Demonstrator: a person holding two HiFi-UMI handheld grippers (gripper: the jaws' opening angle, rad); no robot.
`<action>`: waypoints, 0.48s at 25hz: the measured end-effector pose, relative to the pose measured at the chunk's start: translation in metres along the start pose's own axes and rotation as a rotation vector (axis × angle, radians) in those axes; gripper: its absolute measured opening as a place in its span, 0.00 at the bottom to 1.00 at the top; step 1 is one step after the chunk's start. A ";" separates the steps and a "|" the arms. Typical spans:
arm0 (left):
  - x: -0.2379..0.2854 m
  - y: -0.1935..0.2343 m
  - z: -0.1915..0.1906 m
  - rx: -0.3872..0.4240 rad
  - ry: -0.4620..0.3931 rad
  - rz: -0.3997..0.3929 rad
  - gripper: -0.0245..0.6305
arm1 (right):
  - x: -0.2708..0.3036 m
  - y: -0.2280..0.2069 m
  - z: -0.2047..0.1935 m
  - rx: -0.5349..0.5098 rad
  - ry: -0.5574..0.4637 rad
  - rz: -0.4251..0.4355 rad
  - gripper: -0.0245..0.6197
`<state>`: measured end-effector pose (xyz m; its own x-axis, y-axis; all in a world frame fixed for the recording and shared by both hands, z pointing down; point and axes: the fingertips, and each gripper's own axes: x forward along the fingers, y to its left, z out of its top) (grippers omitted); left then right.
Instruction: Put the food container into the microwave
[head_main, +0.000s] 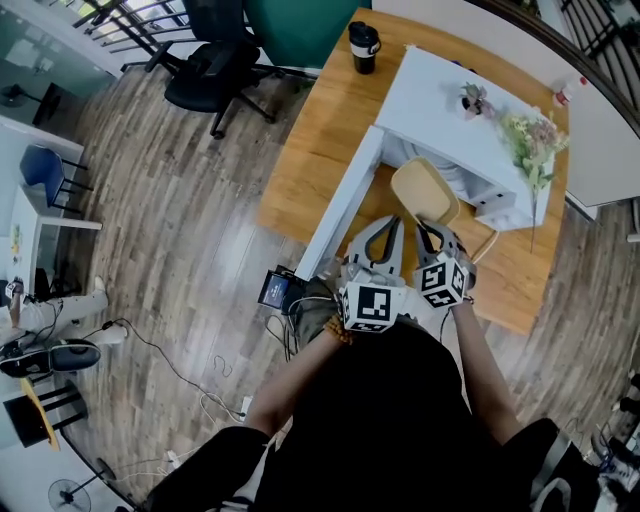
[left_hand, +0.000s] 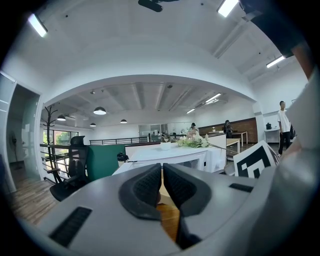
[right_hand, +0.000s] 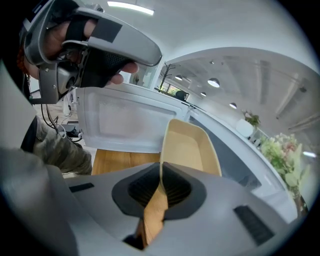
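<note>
A beige food container (head_main: 425, 192) hangs tilted in front of the white microwave (head_main: 450, 110), which stands on the wooden table. My right gripper (head_main: 428, 228) is shut on the container's near rim. In the right gripper view the rim runs between the pads of my right gripper (right_hand: 161, 187), and the container (right_hand: 190, 147) points at the microwave's opening. The microwave door (head_main: 335, 215) stands swung open to the left. My left gripper (head_main: 393, 225) is beside the right one, by the door. In its own view my left gripper (left_hand: 162, 175) has its jaws together with nothing between them.
A black cup (head_main: 363, 47) stands at the table's far edge. Flowers (head_main: 532, 140) and a small plant pot (head_main: 473, 100) sit on top of the microwave. A black office chair (head_main: 215, 70) and loose cables (head_main: 190, 380) are on the wooden floor to the left.
</note>
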<state>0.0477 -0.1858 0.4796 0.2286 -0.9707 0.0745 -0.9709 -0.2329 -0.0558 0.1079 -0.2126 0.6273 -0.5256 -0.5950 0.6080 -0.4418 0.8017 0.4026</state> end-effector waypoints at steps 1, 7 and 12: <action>0.000 0.000 0.000 0.001 0.000 0.001 0.09 | 0.002 -0.002 -0.002 -0.001 0.003 -0.001 0.07; 0.003 -0.005 -0.002 0.010 0.013 -0.022 0.09 | 0.012 -0.015 -0.008 -0.007 0.020 -0.013 0.07; 0.004 -0.007 -0.002 0.025 0.014 -0.035 0.09 | 0.023 -0.020 -0.014 -0.024 0.033 -0.010 0.07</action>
<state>0.0550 -0.1879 0.4825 0.2616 -0.9609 0.0905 -0.9601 -0.2687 -0.0776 0.1143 -0.2417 0.6430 -0.4968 -0.6014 0.6257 -0.4290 0.7969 0.4253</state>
